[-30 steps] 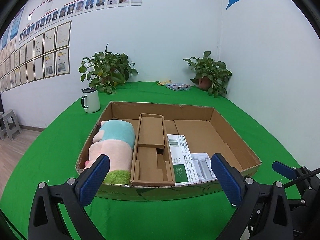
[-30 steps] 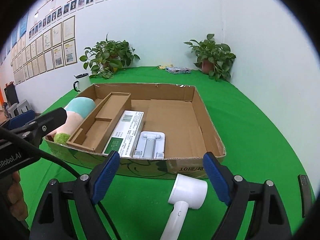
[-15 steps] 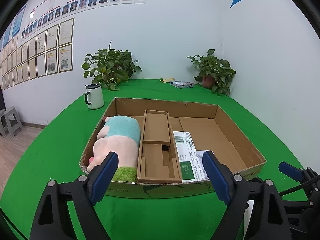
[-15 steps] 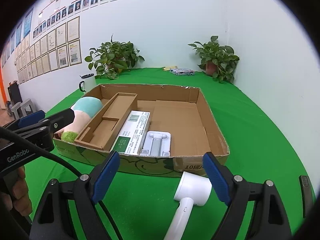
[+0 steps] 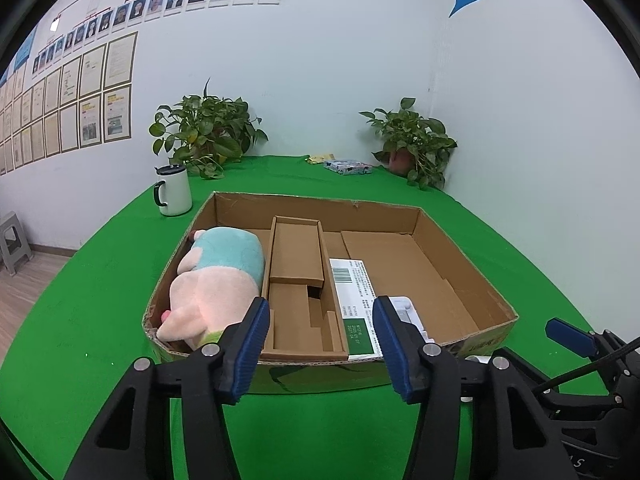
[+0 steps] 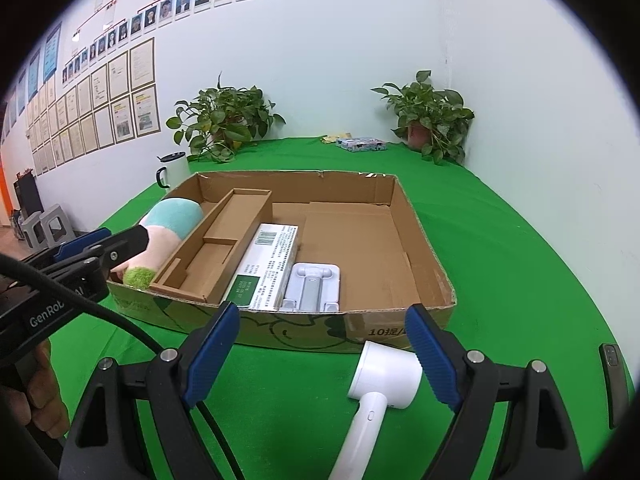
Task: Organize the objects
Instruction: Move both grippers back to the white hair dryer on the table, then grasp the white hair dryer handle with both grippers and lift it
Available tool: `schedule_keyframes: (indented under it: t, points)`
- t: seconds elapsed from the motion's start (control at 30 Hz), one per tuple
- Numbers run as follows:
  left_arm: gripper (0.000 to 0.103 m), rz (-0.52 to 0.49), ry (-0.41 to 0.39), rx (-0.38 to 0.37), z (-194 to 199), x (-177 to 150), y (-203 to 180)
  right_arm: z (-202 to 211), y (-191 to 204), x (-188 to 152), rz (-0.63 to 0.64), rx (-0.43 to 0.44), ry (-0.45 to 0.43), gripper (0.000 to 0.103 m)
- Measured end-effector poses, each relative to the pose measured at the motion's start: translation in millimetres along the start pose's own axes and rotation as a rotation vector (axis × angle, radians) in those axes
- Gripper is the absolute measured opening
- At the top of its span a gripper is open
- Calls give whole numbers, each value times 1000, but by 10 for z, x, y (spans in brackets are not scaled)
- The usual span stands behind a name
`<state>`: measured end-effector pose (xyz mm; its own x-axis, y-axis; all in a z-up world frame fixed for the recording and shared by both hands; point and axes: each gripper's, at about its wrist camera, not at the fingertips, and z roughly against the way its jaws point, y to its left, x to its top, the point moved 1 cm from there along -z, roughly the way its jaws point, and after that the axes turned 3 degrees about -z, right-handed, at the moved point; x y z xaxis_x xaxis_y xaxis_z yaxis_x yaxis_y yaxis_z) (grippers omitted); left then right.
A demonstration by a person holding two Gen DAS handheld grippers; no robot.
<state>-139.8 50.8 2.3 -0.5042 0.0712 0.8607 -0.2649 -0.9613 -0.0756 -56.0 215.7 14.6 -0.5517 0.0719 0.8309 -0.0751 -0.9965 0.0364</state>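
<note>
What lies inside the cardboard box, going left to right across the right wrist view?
Plush toy → cardboard insert → white and green carton → grey-white stand → bare box floor.

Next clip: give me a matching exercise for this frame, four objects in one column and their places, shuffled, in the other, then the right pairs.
Things:
1. plush toy
2. white hair dryer
3. white mug
4. white-and-green box

Places:
A. on the green cloth outside the cardboard tray, in front of its near wall
B. in the tray, between the cardboard insert and the grey stand
C. in the tray's left end, beside the insert
D. on the cloth by the tray's far left corner, near a potted plant

Pairs: 1-C, 2-A, 3-D, 4-B
</note>
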Motion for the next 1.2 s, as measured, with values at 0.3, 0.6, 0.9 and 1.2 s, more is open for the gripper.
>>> schedule_keyframes:
  t: [0.3,0.6,0.9,1.2]
  points:
    - [97,-28,11,24,-10,-71,-23,22,-84,-51,-19,35,5,84]
    - [97,-18,170,-49,-178,-507,138,-168,-480,-490,-70,82,192,85]
    - [97,38,295,-136,-453,-742,150,-513,-475,-816,-148,129,405,68]
    - [97,65,367,-219,-590,-820,103,-393,-211,-987,13,144,435,33]
